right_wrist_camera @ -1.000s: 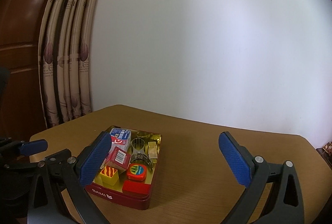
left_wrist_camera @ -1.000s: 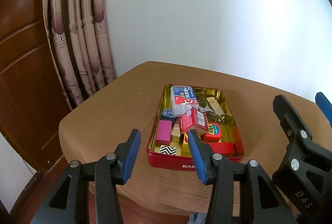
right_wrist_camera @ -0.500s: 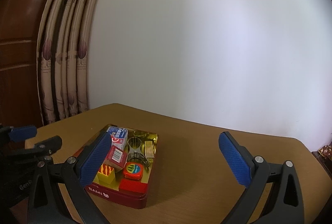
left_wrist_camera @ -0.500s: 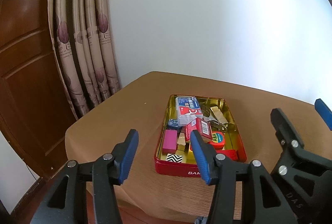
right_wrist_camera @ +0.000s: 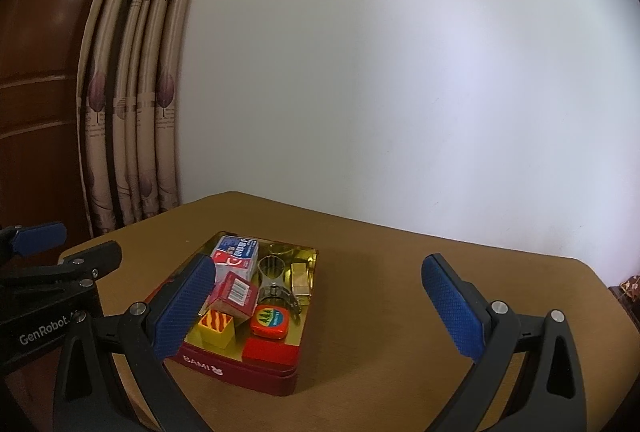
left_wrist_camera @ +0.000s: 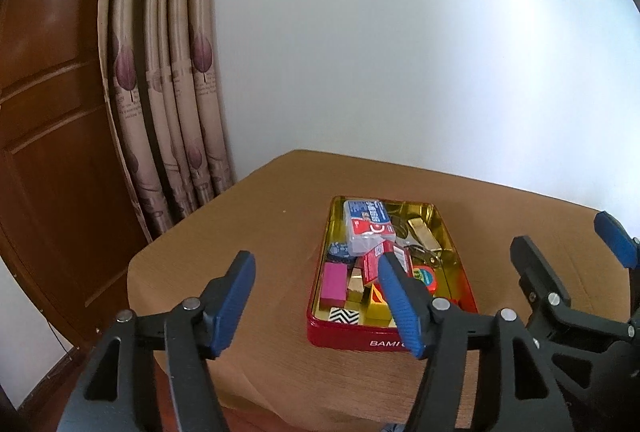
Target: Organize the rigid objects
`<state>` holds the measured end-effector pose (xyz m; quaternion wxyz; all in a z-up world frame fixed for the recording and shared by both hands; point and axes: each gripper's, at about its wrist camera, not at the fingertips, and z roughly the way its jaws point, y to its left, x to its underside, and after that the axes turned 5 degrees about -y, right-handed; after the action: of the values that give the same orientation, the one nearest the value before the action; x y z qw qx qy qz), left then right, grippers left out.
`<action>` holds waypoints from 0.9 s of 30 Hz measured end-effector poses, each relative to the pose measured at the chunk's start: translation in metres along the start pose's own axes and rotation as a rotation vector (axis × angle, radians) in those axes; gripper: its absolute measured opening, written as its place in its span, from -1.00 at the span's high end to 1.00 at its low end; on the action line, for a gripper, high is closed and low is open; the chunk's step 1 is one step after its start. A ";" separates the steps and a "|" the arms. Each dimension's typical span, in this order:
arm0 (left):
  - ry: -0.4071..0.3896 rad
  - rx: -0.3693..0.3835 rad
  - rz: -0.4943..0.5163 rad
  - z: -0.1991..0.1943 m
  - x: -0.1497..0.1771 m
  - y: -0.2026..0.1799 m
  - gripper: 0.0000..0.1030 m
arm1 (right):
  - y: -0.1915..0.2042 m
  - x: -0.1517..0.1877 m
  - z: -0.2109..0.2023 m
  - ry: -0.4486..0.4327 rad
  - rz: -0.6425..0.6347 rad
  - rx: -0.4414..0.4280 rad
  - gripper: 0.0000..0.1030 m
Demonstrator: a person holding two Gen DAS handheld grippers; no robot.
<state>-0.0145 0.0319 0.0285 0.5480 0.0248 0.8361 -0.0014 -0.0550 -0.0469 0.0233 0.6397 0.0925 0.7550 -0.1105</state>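
A red tin (left_wrist_camera: 352,338) with a gold inside sits on the brown table (left_wrist_camera: 248,232); it also shows in the right wrist view (right_wrist_camera: 240,368). In it lie a white and blue box (left_wrist_camera: 366,222), a small red box (right_wrist_camera: 236,292), a pink block (left_wrist_camera: 334,282), a yellow block (right_wrist_camera: 216,328), a red tape measure (right_wrist_camera: 272,320), a gold bar (left_wrist_camera: 424,232) and a metal clip (right_wrist_camera: 276,286). My left gripper (left_wrist_camera: 316,296) is open and empty, in front of the tin's near left corner. My right gripper (right_wrist_camera: 320,308) is open and empty, above the tin's right side.
A patterned curtain (left_wrist_camera: 168,92) and a dark wooden door (left_wrist_camera: 48,120) stand to the left. A white wall (right_wrist_camera: 400,72) runs behind the table. The table's front edge (left_wrist_camera: 280,404) lies close under my left gripper. Bare tabletop (right_wrist_camera: 400,292) lies right of the tin.
Both grippers have drawn back and tilted upward, so the tin sits lower and smaller in view. Both stay open and empty. The objects in the tin have not moved.
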 end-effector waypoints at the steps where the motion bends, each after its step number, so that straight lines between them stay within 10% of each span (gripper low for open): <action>1: -0.007 -0.004 0.002 -0.001 0.000 0.000 -0.29 | 0.000 0.000 0.000 0.002 0.001 -0.003 -0.99; 27: -0.004 -0.010 0.004 -0.001 -0.001 0.002 -0.46 | -0.004 0.004 0.002 0.007 -0.005 0.007 -0.99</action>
<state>-0.0147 0.0338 0.0294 0.5496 0.0236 0.8351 0.0040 -0.0547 -0.0515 0.0196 0.6364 0.0932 0.7571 -0.1146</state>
